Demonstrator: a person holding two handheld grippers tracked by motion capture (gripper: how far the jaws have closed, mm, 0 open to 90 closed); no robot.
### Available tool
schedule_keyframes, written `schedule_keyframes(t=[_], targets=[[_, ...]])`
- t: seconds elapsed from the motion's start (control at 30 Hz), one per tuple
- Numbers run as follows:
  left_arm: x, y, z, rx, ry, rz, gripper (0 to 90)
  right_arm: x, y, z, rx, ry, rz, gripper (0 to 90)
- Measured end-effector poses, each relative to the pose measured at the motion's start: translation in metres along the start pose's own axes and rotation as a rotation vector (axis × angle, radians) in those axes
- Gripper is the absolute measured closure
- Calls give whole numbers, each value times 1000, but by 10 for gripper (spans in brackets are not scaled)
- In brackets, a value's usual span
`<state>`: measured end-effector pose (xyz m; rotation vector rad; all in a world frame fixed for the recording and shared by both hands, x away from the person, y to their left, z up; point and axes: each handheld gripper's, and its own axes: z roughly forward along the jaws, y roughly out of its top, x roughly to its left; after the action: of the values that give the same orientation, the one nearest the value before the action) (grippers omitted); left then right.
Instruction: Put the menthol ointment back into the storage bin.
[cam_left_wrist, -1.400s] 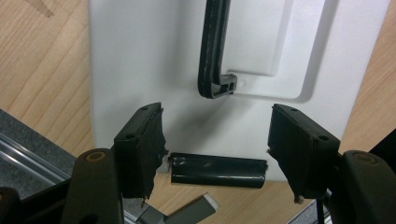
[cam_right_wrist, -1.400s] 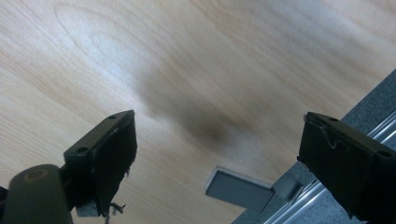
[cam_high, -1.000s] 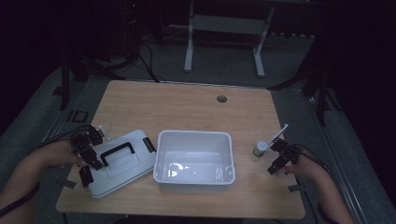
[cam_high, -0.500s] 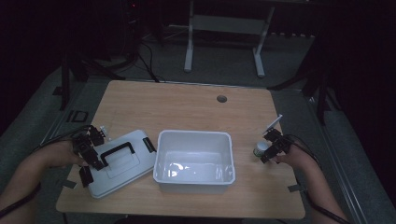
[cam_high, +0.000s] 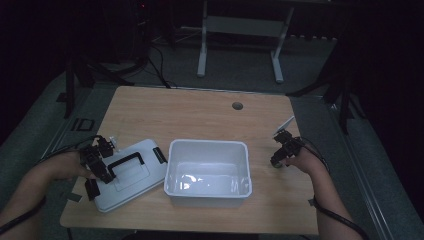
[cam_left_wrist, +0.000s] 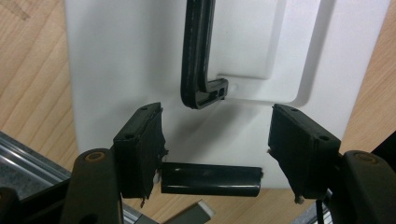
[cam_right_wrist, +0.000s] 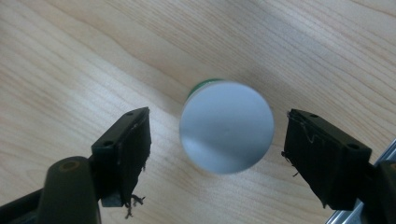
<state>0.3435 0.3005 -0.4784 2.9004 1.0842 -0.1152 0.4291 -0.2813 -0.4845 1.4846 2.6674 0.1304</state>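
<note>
On the wooden bench (cam_high: 200, 117) a white open bin (cam_high: 208, 172) sits near the middle of the near edge, and its white lid (cam_high: 127, 175) lies flat just beside it at nine o'clock, black handle (cam_high: 123, 162) up. The left gripper (cam_high: 95, 167) hovers over the lid's nine o'clock end, the person's left hand (cam_high: 62, 167) behind it. In the left gripper view its jaws stand part open over the lid (cam_left_wrist: 130, 70), straddling a black clip (cam_left_wrist: 211, 179) at the lid's edge without pressing on it, with one end of the handle (cam_left_wrist: 198, 60) just beyond them. At about three o'clock from the bin, well apart from it, the right gripper (cam_high: 280, 159) points down at the bench. In the right gripper view a small jar with a round silver cap (cam_right_wrist: 227, 133) and a sliver of green body below it stands upright on the wood (cam_right_wrist: 93, 56) between the jaws. These jaws have just been closing in, yet a gap shows on either side of the cap, so they are open around the jar and not gripping it.
</note>
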Motion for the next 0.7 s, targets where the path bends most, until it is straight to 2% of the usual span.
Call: schedule_keyframes(t=[0.07,0.1,0.13,0.23,0.33,0.4,0.47,0.53,0.57,0.6,0.63,0.67,0.7], targets=[[0,0,1,5,0,1,351,-3,4,4,32,4,-2,305],[0,0,2,11,1,1,351,-3,4,4,32,4,-2,305],[1,-1,3,9,-2,0,351,-4,5,7,49,18,1,358],[1,-1,4,12,-2,-4,350,-7,6,9,47,37,17,407],[1,-2,4,17,-1,-3,351,-7,7,11,49,31,16,468],[1,-2,4,23,9,-2,351,-3,8,13,66,6,-21,495],[2,-3,3,24,18,-4,351,-3,9,13,70,2,-25,496],[3,-3,2,6,9,-11,351,0,9,12,77,-12,-53,498],[3,-3,2,-3,3,-16,351,3,9,10,75,-22,-97,499],[3,-3,2,1,1,-13,351,3,9,10,75,-22,-97,499],[2,-3,2,6,-3,-11,351,6,7,8,76,-33,-148,499],[2,-4,1,10,1,-6,351,6,7,8,76,-33,-148,499],[2,-4,1,12,1,-10,351,7,7,6,79,-43,-170,500]])
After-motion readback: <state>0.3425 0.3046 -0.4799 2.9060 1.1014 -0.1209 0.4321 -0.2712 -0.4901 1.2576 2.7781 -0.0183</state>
